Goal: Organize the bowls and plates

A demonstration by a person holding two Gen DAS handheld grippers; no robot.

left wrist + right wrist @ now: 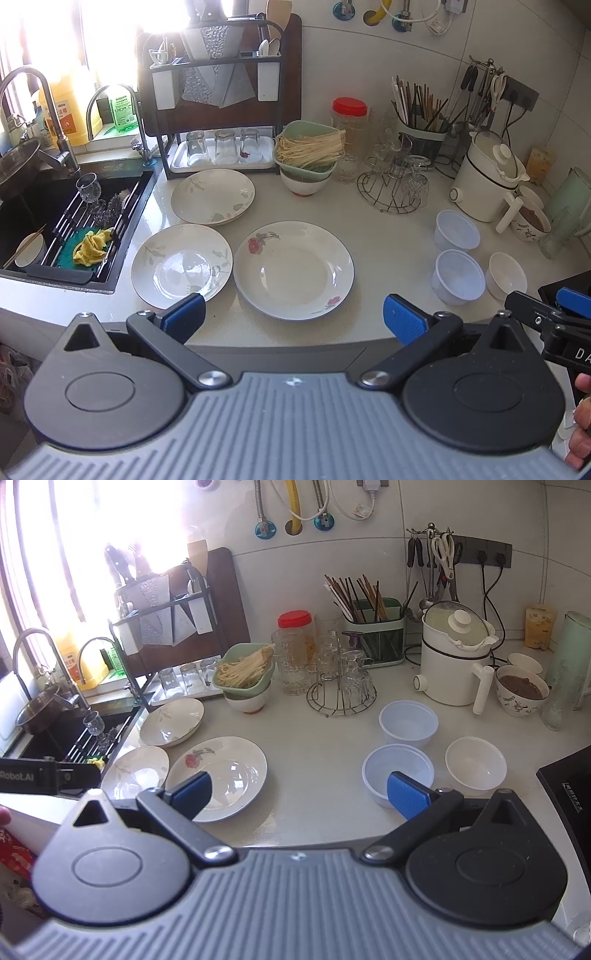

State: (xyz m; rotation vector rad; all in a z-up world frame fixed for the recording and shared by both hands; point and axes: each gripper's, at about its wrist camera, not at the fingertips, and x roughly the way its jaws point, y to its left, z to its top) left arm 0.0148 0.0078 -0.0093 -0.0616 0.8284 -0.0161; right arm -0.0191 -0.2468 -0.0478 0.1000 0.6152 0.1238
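both blue-padded grippers, left gripper point(293, 323) and right gripper point(299, 794), hover spread wide and empty above the pale countertop point(388, 240); three floral white ceramic plates point(293, 269) lie near the sink, three small white bowls point(397, 771) well apart to their right

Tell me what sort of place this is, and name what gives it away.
Most likely a home kitchen counter. A sink with a faucet sits at the left, a dish rack stands against the tiled wall, and a chopstick holder and an electric pot share the countertop with plates and bowls.
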